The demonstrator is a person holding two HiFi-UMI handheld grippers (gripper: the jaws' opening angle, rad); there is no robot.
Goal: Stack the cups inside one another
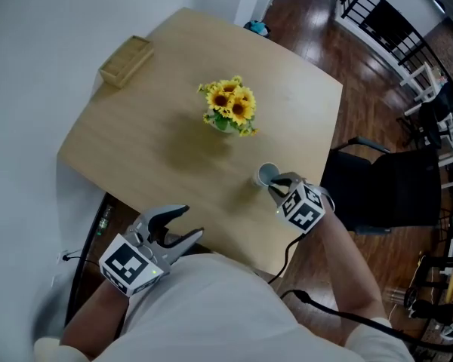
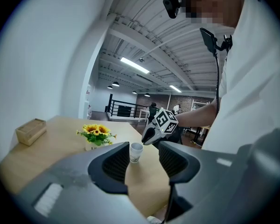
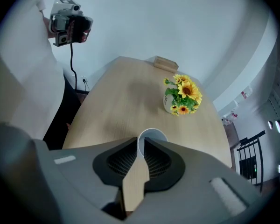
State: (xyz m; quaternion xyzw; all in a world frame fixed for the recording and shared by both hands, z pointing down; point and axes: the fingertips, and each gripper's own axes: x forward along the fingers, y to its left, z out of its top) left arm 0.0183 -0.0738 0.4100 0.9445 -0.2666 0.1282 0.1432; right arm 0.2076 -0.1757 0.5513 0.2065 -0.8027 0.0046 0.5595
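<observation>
I've got open tabletop (image 1: 151,153) across the left and near side. The sunflower pot (image 1: 228,108) stands mid-table, near the cup (image 1: 266,175) with a gap between. Wooden box (image 1: 126,60) at the far left corner; black chair (image 1: 381,191) crowds the right edge.

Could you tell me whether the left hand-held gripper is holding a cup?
No, the left hand-held gripper stands open and empty.
</observation>
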